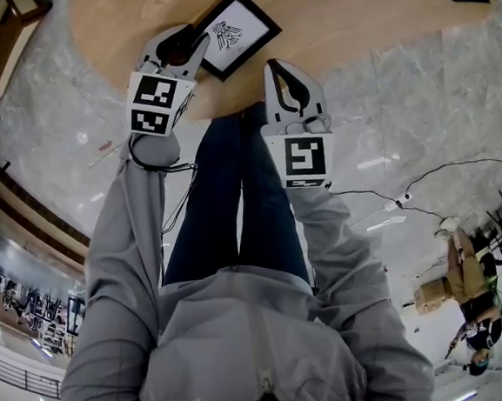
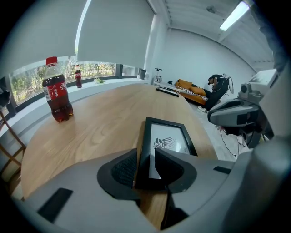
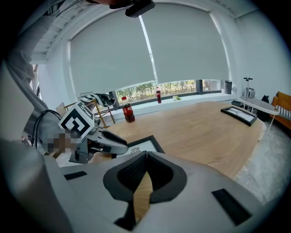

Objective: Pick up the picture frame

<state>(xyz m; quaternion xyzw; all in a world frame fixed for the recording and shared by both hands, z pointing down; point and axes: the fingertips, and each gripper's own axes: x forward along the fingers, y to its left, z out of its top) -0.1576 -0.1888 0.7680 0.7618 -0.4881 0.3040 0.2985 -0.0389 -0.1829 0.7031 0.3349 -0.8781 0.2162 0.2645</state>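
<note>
The near end of the picture frame (image 2: 166, 136) disappears behind the jaws of the left gripper (image 2: 146, 155), so it cannot be told whether either pad touches its rail. In the right gripper view, the left gripper covers the frame's left side, and the jaws of the right gripper (image 3: 144, 157) cut off its near edge. Well beyond the left jaws, the label print on the bottle (image 2: 57, 91) is too small to read.

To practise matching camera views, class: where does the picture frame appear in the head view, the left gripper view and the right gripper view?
Head view: picture frame at top centre, lying flat.
Left gripper view: just right of centre, running away from the camera.
Right gripper view: centre, slightly low.
Shared landmark: the wooden table under it.
</note>
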